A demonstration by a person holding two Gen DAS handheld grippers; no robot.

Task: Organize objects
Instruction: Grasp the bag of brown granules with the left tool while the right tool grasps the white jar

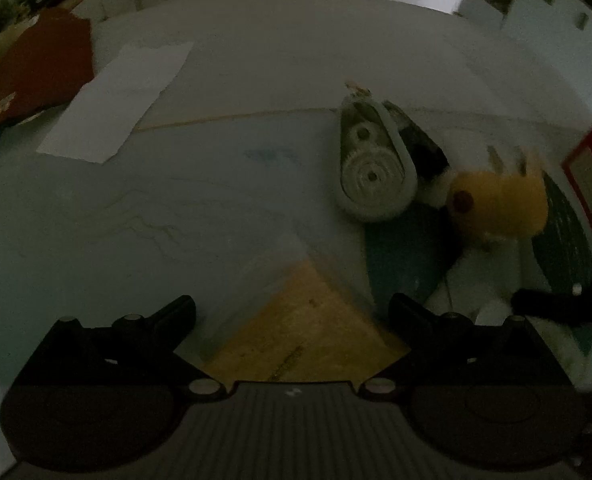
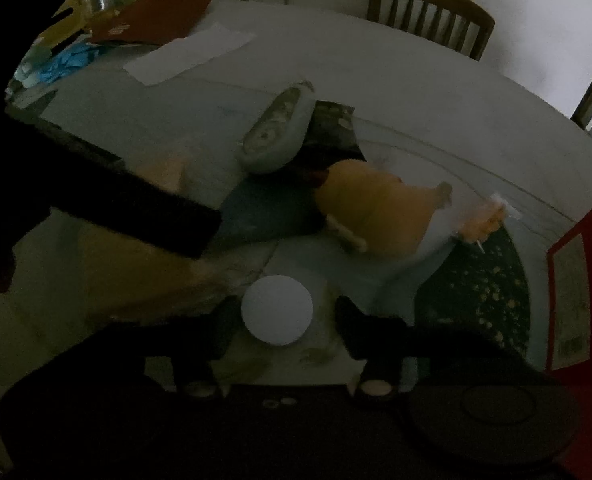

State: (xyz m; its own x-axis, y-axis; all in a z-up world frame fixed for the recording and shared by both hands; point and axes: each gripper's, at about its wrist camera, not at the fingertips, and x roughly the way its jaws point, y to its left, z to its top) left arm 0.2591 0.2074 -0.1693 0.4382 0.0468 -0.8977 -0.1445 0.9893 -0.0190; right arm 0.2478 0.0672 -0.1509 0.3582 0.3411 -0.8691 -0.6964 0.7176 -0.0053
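1. A pale grey-white table (image 1: 255, 80) fills both views in dim light; its surface shows faint scuffs and a thin seam line running across.
2. A white sheet of paper (image 1: 115, 100) lies flat at the far left.
3. Beyond it, at the far-left edge, a dark red sheet (image 1: 43, 76) rests among blurred clutter, with crumpled blue material (image 2: 69, 62) beside it.
4. Toward the right lies a grey oval gear housing (image 1: 376, 164), cogs showing; just beside it, a fuzzy yellow plush toy (image 1: 500, 204).
5. A dark green patterned mat (image 2: 492, 280) lies near right, with a red box (image 2: 568, 296) at the right edge.
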